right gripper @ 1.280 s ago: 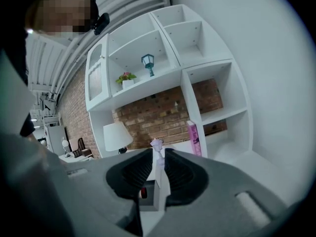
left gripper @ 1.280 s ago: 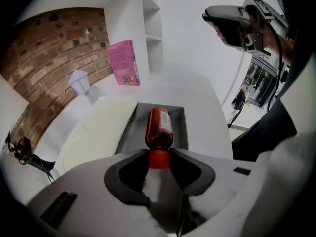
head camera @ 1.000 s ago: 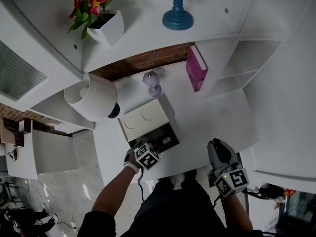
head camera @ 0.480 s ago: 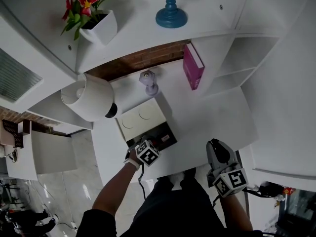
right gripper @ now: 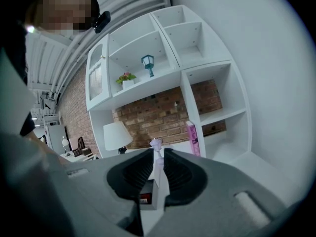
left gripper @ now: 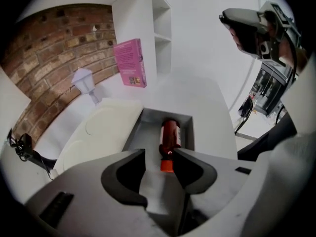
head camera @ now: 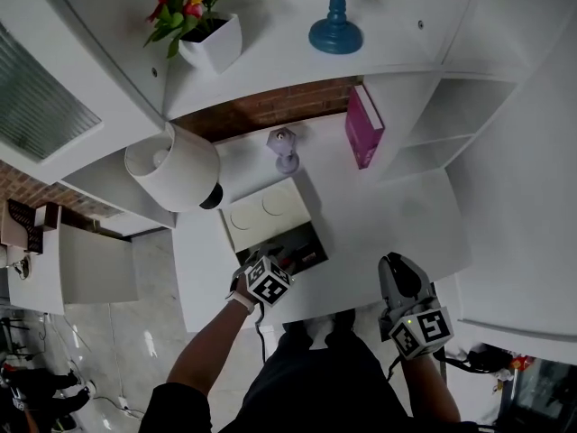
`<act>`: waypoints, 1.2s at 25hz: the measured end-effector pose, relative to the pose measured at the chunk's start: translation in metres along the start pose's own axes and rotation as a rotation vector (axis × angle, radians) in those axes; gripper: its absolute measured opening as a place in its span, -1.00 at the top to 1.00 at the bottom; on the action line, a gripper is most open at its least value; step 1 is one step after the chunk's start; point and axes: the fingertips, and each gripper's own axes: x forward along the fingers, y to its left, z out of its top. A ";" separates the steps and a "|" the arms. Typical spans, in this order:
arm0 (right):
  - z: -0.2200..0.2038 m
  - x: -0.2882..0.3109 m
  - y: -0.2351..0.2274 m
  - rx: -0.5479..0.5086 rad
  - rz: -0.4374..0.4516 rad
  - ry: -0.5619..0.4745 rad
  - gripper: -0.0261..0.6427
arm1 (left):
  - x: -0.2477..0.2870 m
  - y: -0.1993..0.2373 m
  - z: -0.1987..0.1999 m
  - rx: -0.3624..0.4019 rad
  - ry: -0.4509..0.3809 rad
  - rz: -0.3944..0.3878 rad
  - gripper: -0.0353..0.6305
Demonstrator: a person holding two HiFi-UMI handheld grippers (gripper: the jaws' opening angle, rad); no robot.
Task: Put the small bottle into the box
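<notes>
Two tongs are in play, one in each of the person's hands. The left tongs [left gripper: 159,157] hang over the near end of the box [left gripper: 165,112], and their jaws are opening, standing wide with neither pad pressing on anything. Just past their tips lies the small bottle [left gripper: 170,137], dark red with an orange cap. It is down on its side in the grey hollow of the box. The cap end points back toward the tongs and shows in the gap between the two jaws, closer to the right-hand one. The body runs away from them along the right wall of the hollow. A cream lid [left gripper: 98,132] with two round dents lies flat beside the hollow on its left.

The right tongs [right gripper: 158,152] sit well apart from all this, at the near right edge of the tabletop [head camera: 388,224]. Their jaws are parted by only a narrow slit and nothing is held between them; the box shows far off through the slit.

Further back on the tabletop a little lilac lantern [head camera: 284,147] stands just behind the box, and a pink book [head camera: 364,126] stands upright against the white shelving. A white lampshade [head camera: 171,165] is off to the left, before a brick wall [head camera: 270,106]. On the shelf above are a potted flower [head camera: 209,39] and a blue lantern stand [head camera: 335,25].
</notes>
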 end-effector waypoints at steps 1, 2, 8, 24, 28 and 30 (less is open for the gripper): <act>0.002 0.001 0.000 -0.005 0.003 -0.004 0.73 | -0.007 0.001 0.005 -0.002 -0.023 0.011 0.39; 0.005 0.002 0.001 -0.010 0.005 -0.008 0.73 | -0.014 0.002 0.011 -0.005 -0.050 0.025 0.39; 0.017 0.007 0.005 -0.035 0.018 -0.018 0.76 | -0.076 0.011 0.061 -0.066 -0.270 0.132 0.39; 0.093 0.021 0.031 -0.219 0.030 -0.126 0.83 | -0.289 0.037 0.180 -0.157 -0.898 0.396 0.58; 0.115 0.016 0.047 -0.288 0.062 -0.169 0.77 | -0.332 0.043 0.191 -0.211 -1.015 0.465 0.68; 0.128 0.013 0.055 -0.326 0.087 -0.209 0.73 | -0.346 0.045 0.193 -0.242 -1.051 0.492 0.70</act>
